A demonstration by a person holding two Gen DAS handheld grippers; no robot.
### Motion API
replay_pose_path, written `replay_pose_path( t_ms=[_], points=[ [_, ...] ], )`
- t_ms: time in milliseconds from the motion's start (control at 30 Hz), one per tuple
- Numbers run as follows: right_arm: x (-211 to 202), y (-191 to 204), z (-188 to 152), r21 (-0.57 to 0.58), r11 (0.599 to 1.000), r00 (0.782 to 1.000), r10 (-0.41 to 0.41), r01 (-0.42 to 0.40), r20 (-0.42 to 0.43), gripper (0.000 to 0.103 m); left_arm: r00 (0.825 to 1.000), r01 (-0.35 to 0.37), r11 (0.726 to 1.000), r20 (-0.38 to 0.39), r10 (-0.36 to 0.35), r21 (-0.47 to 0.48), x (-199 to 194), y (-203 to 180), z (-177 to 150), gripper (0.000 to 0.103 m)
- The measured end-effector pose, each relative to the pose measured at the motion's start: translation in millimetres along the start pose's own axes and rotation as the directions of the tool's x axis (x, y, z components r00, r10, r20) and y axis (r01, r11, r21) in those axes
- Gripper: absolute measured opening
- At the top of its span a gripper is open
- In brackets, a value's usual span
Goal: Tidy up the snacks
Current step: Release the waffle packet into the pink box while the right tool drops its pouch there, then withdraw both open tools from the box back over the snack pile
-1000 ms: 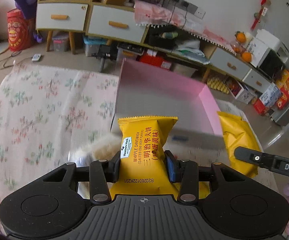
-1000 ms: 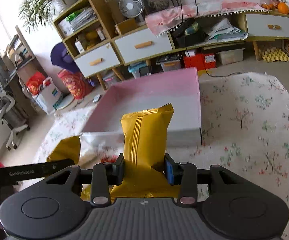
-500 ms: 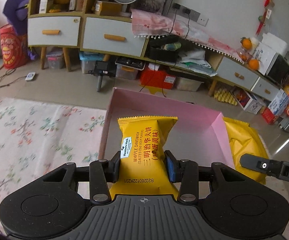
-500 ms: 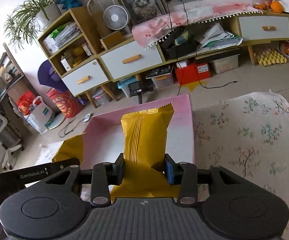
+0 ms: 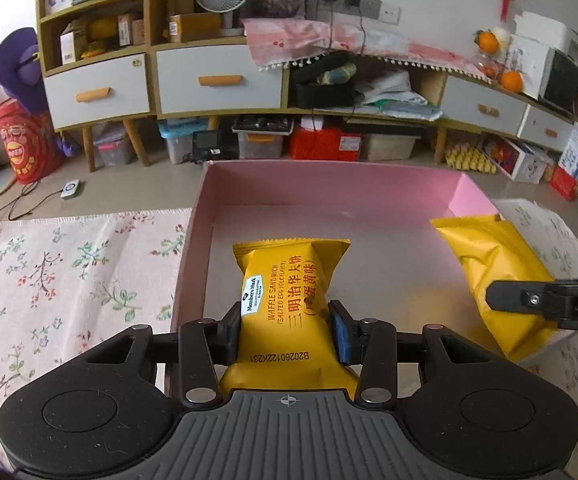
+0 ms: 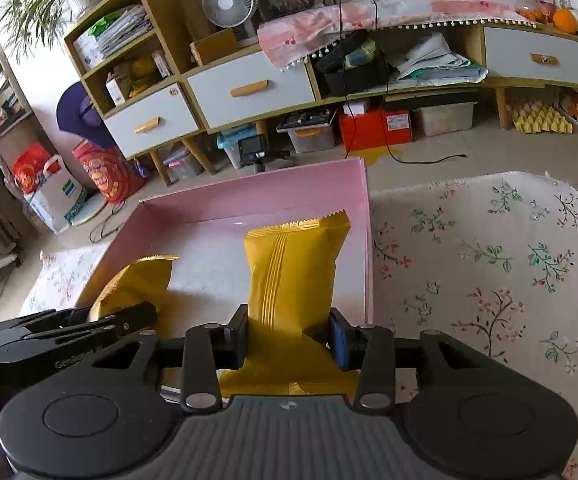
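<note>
My left gripper (image 5: 287,330) is shut on a yellow waffle sandwich packet (image 5: 287,280), printed side up, held over the left half of the open pink box (image 5: 329,172). My right gripper (image 6: 289,334) is shut on a second yellow packet (image 6: 295,264), seam side up, over the right half of the same pink box (image 6: 257,184). Each view shows the other hand's load: the second packet (image 5: 493,264) at the box's right side under the right gripper's black finger (image 5: 529,300), and the left packet (image 6: 139,280) at lower left. The box floor is bare.
The box sits on a floral tablecloth (image 5: 61,264) that spreads left and, in the right wrist view, right as the floral tablecloth (image 6: 489,264). Beyond the table edge lie the floor, a long cabinet with drawers (image 5: 217,80), storage bins and bags.
Both grippers moved forward and down with their packets, from before the box's near wall to over its inside. The left gripper also rolled, levelling its view. Both grips are unchanged.
</note>
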State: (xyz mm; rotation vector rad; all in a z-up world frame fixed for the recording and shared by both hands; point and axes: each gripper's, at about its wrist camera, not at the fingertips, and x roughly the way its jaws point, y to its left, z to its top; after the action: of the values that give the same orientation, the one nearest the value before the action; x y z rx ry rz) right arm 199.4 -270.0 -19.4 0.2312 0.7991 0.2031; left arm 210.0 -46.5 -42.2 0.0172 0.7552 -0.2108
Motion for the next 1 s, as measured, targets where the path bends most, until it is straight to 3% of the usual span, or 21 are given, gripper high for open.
replay_pose_path(
  t_ms=[233, 433, 500, 600, 667, 733, 1000],
  points=[
    [-2, 18, -12, -0.132, 0.99, 0.998, -0.045, 0.041, -0.032, 0.022, 1.0, 0.015, 1.0, -0.027, -0.015, -0.003, -13, 2, -11, 0.04],
    [-4, 18, -10, -0.109, 0.993, 0.999, -0.042, 0.04, -0.01, 0.025, 0.998, 0.055, 0.997, 0.031, -0.053, -0.046, -17, 12, -13, 0.044],
    [-9, 16, -9, -0.081, 0.996, 0.999, -0.046, 0.047, 0.006, 0.027, 0.997, 0.074, 0.996, 0.028, -0.073, -0.056, -18, 14, -11, 0.053],
    [-22, 12, -8, -0.047, 0.998, 0.999, -0.04, 0.041, 0.022, 0.045, 0.995, 0.093, 0.994, 0.044, -0.09, -0.057, -29, 14, -10, 0.074],
    [-31, 11, -7, -0.041, 0.999, 0.999, -0.034, 0.035, 0.027, 0.048, 0.995, 0.095, 0.994, 0.047, -0.092, -0.054, -37, 12, -9, 0.08],
    [-40, 13, -8, -0.04, 0.998, 0.999, -0.043, 0.044, 0.029, 0.06, 0.994, 0.101, 0.993, 0.04, -0.099, -0.059, -45, 12, -9, 0.083],
    [-74, 27, -19, -0.059, 0.997, 0.998, -0.054, 0.055, 0.018, 0.075, 0.995, 0.099, 0.993, 0.007, -0.099, -0.07, -86, 13, -16, 0.096]
  ],
)
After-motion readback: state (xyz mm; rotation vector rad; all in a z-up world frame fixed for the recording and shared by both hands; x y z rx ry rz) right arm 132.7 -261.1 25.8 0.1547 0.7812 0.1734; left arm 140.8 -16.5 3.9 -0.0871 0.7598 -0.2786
